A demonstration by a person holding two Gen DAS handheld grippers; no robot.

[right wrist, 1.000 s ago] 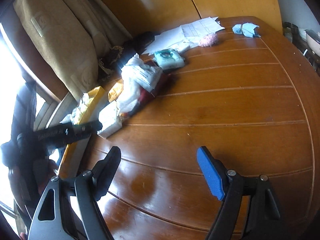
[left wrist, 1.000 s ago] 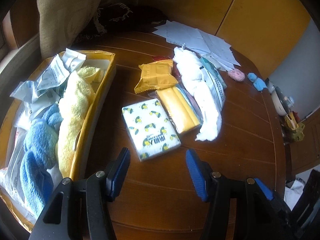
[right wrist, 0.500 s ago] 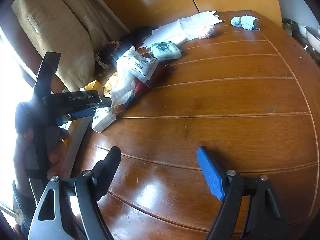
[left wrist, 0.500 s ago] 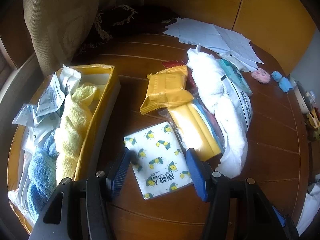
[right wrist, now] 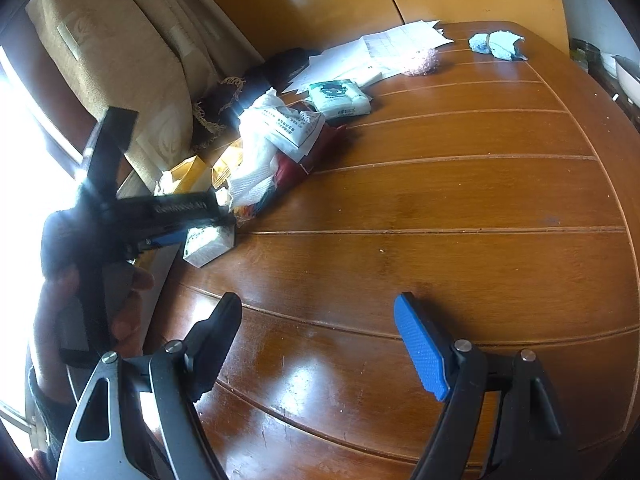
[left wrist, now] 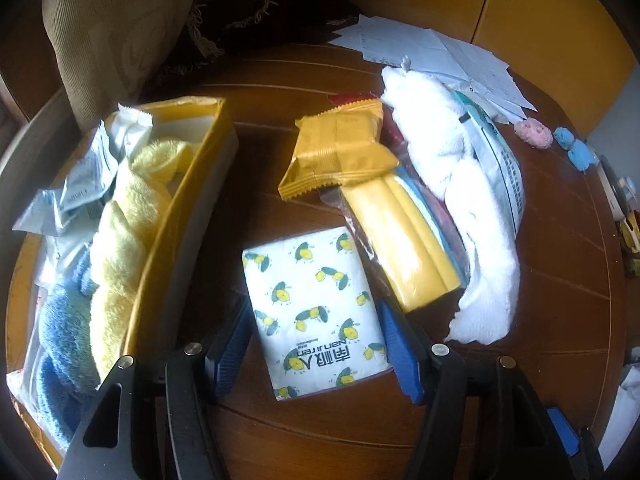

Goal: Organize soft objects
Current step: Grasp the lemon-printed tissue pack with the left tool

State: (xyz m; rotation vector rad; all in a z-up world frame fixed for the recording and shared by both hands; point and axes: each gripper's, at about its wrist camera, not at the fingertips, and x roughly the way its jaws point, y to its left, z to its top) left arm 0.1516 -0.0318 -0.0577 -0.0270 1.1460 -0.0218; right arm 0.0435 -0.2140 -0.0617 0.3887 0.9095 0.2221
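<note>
A white tissue pack [left wrist: 312,280] printed with lemons lies flat on the wooden table [left wrist: 560,280]. My left gripper [left wrist: 316,344] straddles its near end, one blue pad on each side. The jaws are opening and do not press the pack. To the left, a yellow box [left wrist: 192,184] holds a yellow towel [left wrist: 120,248], a blue towel [left wrist: 60,328] and plastic packets. Beyond the pack lie a yellow snack packet [left wrist: 340,148], a bagged yellow cloth [left wrist: 400,248] and a white towel [left wrist: 460,184]. My right gripper [right wrist: 320,344] hangs open over bare wood, holding nothing.
Loose papers [left wrist: 432,52], a pink puff [left wrist: 532,132] and small blue cloths [left wrist: 576,148] lie at the table's far side. A green tissue pack [right wrist: 340,98] sits by the pile. A beige cushion [left wrist: 120,32] stands behind the box. A person's hand [right wrist: 128,312] holds the left gripper.
My left gripper came forward and down until its fingers flank the lemon tissue pack, and its jaws widened slightly. The right gripper stayed still.
</note>
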